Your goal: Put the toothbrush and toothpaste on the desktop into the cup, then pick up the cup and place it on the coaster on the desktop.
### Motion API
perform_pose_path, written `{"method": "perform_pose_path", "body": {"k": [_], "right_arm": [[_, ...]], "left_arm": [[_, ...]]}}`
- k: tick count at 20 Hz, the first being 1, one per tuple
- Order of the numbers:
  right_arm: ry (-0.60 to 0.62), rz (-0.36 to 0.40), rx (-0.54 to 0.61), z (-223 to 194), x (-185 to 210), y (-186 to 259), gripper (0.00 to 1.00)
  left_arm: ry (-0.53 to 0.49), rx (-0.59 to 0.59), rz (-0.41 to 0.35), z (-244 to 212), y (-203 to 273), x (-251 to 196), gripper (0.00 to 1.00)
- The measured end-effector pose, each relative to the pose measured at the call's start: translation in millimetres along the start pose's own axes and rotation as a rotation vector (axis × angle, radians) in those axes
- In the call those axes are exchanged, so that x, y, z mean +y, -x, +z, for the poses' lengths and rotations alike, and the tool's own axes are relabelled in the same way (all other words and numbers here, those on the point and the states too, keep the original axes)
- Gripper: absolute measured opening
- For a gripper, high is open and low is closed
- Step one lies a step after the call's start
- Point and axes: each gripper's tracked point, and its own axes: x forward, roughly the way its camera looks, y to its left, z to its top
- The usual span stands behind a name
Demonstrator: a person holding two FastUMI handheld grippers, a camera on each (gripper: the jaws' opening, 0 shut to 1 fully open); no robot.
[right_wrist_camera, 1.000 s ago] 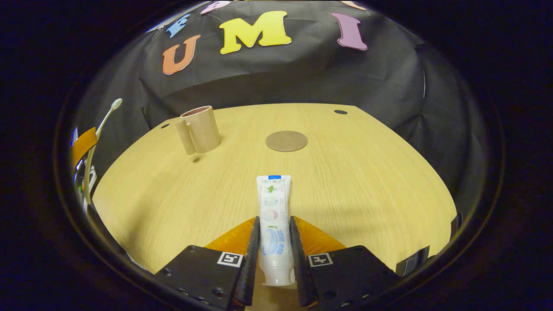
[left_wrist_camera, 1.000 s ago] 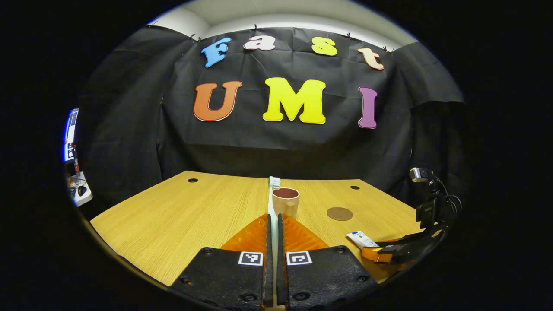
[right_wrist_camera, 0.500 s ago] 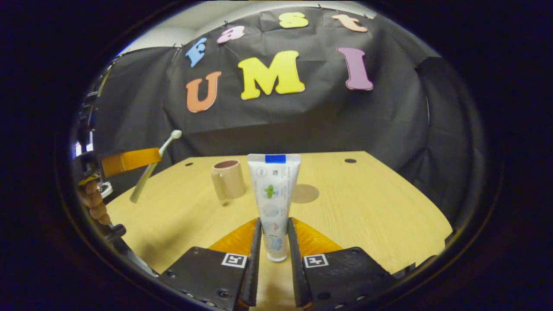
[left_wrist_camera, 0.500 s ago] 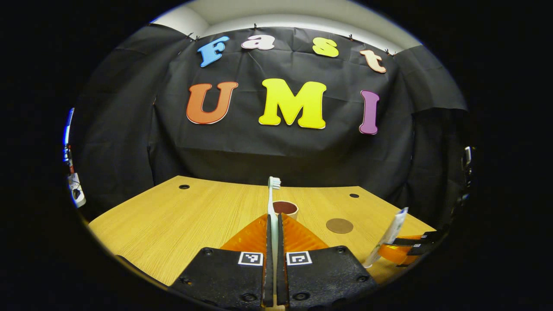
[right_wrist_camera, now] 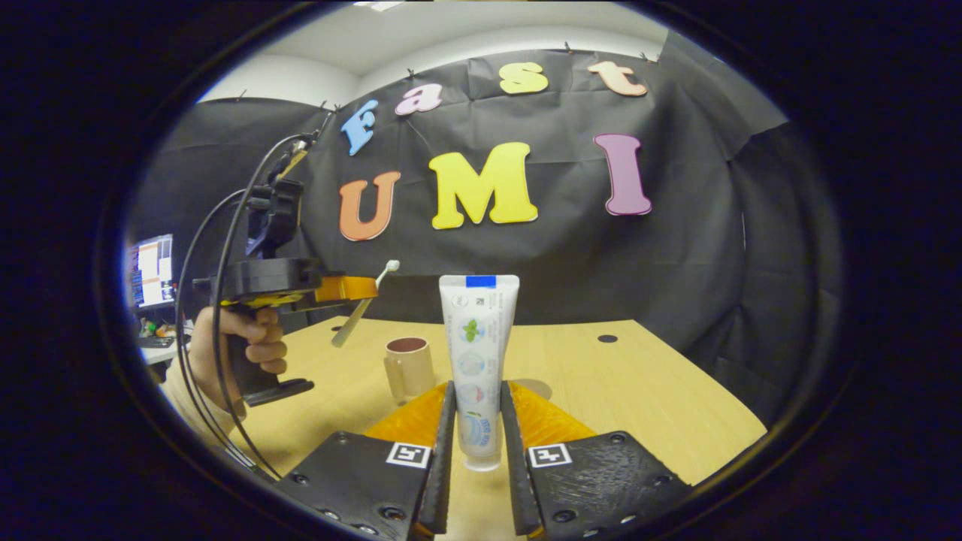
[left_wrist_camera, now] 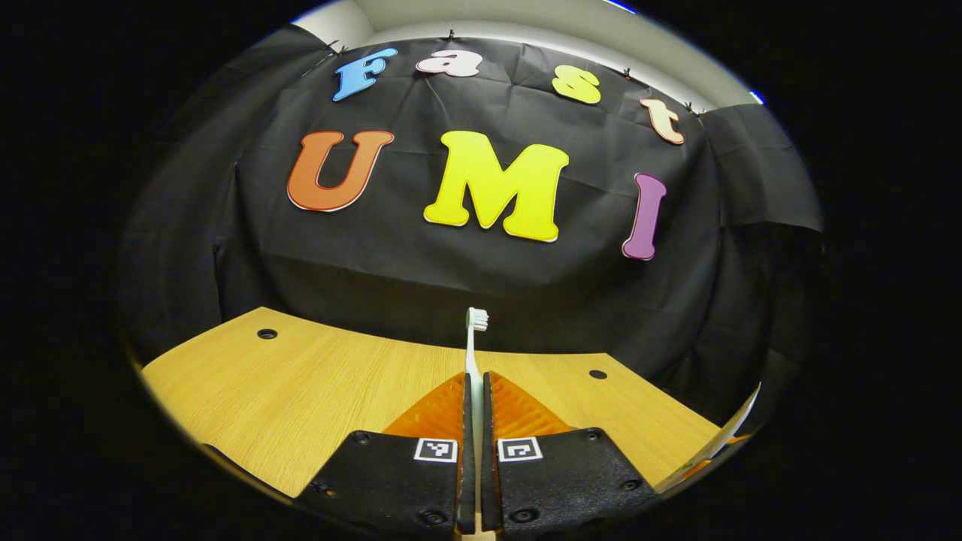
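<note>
1. both claws are loaded right now. left claw (left_wrist_camera: pixel 474 421) is pinched tight on the toothbrush (left_wrist_camera: pixel 473 342), right claw (right_wrist_camera: pixel 476 432) is squeezed on the lower end of the toothpaste (right_wrist_camera: pixel 477 346), both fingers pressing its sides.
2. i'm holding both things upright, bristles up and the tube's flat crimp up, so i reckon each long thing can go end-first into the narrow mouth instead of lying across the rim.
3. cup (right_wrist_camera: pixel 409 367) stands on the desktop (right_wrist_camera: pixel 646 383) just left of the tube in the right gripper view, handle toward me, nothing in it that i can see. coaster (right_wrist_camera: pixel 535 388) peeks out behind the tube, bare, close beside the cup.
4. in that same view my other hand (right_wrist_camera: pixel 244 349) holds the left claw up above the desktop, left of the cup, brush slanting.
5. versus a second ago: the tube was lying flat on the desktop with my fingers around it, now it's lifted and vertical. the left claw's view has tipped up, so cup and coaster dropped out of it.
</note>
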Motion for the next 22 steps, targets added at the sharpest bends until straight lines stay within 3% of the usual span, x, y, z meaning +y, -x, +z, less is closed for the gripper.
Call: {"method": "perform_pose_path", "body": {"k": [9, 18, 22], "right_arm": [[-0.034, 0.005, 0.024, -7.2, -17.5, -3.5, 0.33], [-0.045, 0.018, 0.052, -16.8, -17.8, -8.3, 0.35], [-0.003, 0.024, -0.011, -1.9, -11.0, 0.3, 0.32]], "left_arm": [[-0.043, -0.069, -0.002, 0.2, -72.3, 13.2, 0.05], [-0.046, -0.044, 0.021, -11.1, -81.5, 25.8, 0.08], [-0.048, -0.03, 0.023, -17.9, -84.2, 29.7, 0.08]]}}
